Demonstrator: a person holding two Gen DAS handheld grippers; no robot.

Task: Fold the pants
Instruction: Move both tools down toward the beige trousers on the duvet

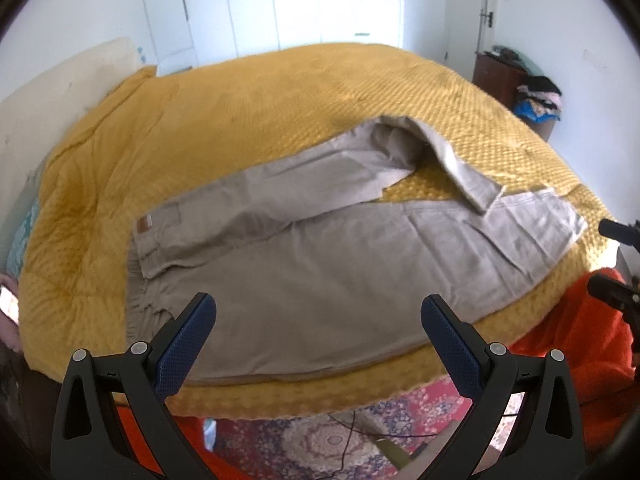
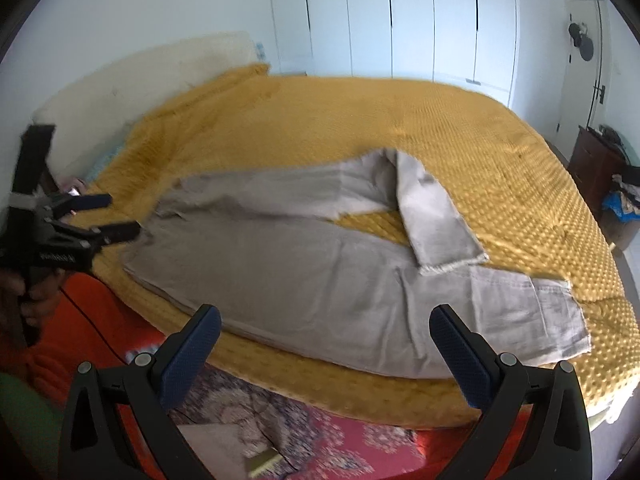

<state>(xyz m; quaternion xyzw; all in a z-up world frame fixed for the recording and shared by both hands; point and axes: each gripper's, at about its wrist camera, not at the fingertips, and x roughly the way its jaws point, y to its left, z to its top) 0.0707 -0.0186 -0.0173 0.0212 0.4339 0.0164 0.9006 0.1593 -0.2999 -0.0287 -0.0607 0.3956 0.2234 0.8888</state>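
Beige pants (image 1: 304,272) (image 2: 320,280) lie spread on the mustard bedspread (image 1: 260,100) (image 2: 460,128), waistband to the left, legs running right. The far leg is bent back on itself, its cuff (image 2: 452,260) resting on the near leg. My left gripper (image 1: 318,312) hangs open above the seat of the pants near the bed's front edge, holding nothing. My right gripper (image 2: 325,324) is open over the near leg, also with nothing in it. In the right wrist view the left gripper (image 2: 116,216) shows by the waistband, its fingers apart. The right gripper's fingertips (image 1: 612,230) show at the left wrist view's right edge.
A patterned red rug (image 2: 340,440) (image 1: 320,436) covers the floor in front of the bed. The person's orange clothing (image 1: 580,344) (image 2: 92,320) is close to the bed edge. White wardrobe doors (image 2: 400,20) line the far wall. A dark wooden cabinet (image 2: 592,168) with piled clothes stands at the right.
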